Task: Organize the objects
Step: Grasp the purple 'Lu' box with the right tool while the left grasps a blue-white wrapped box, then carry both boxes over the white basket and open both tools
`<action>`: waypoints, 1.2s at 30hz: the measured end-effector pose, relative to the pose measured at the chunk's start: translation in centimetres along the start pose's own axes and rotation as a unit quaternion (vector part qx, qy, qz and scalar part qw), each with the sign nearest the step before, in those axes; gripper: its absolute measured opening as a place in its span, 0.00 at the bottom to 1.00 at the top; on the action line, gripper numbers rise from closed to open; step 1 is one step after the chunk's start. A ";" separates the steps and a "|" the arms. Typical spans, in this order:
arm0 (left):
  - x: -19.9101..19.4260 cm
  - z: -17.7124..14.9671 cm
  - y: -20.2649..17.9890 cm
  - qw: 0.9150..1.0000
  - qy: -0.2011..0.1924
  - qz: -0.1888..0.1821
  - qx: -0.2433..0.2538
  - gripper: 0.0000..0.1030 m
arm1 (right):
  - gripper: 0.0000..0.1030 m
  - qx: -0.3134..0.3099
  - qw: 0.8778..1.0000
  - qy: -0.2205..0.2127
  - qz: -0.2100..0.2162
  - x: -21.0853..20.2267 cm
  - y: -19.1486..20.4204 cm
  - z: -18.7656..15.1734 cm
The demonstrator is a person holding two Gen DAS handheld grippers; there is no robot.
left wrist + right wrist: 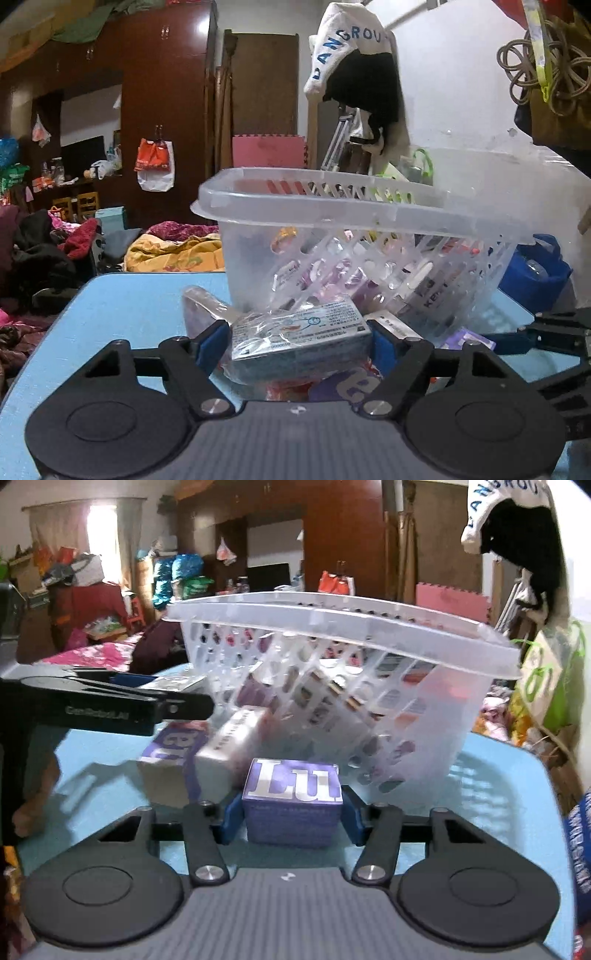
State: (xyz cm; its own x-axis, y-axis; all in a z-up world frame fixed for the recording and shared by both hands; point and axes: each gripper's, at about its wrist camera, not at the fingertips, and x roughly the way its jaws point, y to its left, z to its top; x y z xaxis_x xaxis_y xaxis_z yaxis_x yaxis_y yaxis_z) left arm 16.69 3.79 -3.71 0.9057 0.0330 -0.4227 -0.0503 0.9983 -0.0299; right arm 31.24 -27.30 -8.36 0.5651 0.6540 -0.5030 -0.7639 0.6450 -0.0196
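A clear perforated basket (332, 206) stands tilted on the light blue table (129, 306), with several packets inside it. Just in front of the basket, my left gripper (299, 349) is shut on a pale blue plastic-wrapped box (301, 332), one blue pad against each end. Purple and red packets (343, 387) lie under that box. In the right wrist view, my right gripper (291, 821) is shut on a purple box (291, 782) with white letters, resting on the table (498, 775) before the basket (332, 620). A purple-white carton (170, 753) and a white box (236, 738) lie to its left.
The left gripper's side (110, 701) crosses the left of the right wrist view. A blue bag (532, 273) sits right of the basket, and a green bag (546, 686) lies beyond it. Piled clothes (55, 251) and a brown wardrobe (166, 92) fill the room behind.
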 end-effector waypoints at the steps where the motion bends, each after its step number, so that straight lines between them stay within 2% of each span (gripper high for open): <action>1: -0.1 0.0 -0.1 1.000 -0.002 -0.001 0.001 0.79 | 0.55 0.002 1.000 -0.001 -0.001 -0.1 -0.2 -0.1; 4: -0.8 -0.1 0.2 1.000 -0.023 -0.005 -0.005 0.79 | 0.55 0.003 1.000 -0.020 -0.009 -1.0 -0.3 -0.2; 7: -2.1 -0.3 0.6 0.998 -0.047 -0.026 -0.013 0.79 | 0.55 0.007 0.999 -0.045 -0.011 -2.5 -0.1 -0.8; 11: -3.9 -1.2 0.2 0.997 -0.075 -0.036 -0.002 0.79 | 0.55 0.014 0.998 -0.066 -0.008 -3.7 0.1 -1.9; 17: -4.7 -1.7 0.1 0.995 -0.084 -0.048 -0.003 0.79 | 0.56 0.028 0.996 -0.089 -0.009 -4.3 0.0 -1.7; 20: -5.6 -1.6 0.6 0.994 -0.082 -0.074 -0.017 0.79 | 0.56 0.039 0.994 -0.103 -0.010 -4.8 0.1 -1.7; 23: -7.8 -0.8 0.9 0.991 -0.105 -0.084 -0.018 0.79 | 0.56 0.065 0.987 -0.144 0.014 -7.5 -0.7 -0.9; 25: -9.2 0.0 1.1 0.988 -0.123 -0.088 -0.016 0.79 | 0.56 0.058 0.984 -0.170 0.001 -9.6 -0.8 0.0; 28: -10.4 1.4 1.3 0.987 -0.148 -0.069 -0.007 0.79 | 0.56 0.041 0.979 -0.197 -0.027 -11.8 -0.8 1.7; 30: -10.6 2.4 1.7 0.985 -0.152 -0.074 -0.013 0.79 | 0.56 0.032 0.977 -0.206 -0.039 -12.3 -0.9 2.8; 36: -9.8 6.3 0.9 0.986 -0.149 -0.078 -0.008 0.79 | 0.56 0.015 0.979 -0.204 -0.024 -11.3 -1.2 6.7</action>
State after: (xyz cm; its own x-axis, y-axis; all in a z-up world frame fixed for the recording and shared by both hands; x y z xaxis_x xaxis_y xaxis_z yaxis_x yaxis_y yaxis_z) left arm 10.48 4.66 6.12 0.9862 -0.1061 -0.1272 0.0951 0.9915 -0.0891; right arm 27.89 -32.82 3.16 0.6820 0.7221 -0.1161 -0.7274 0.6861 -0.0059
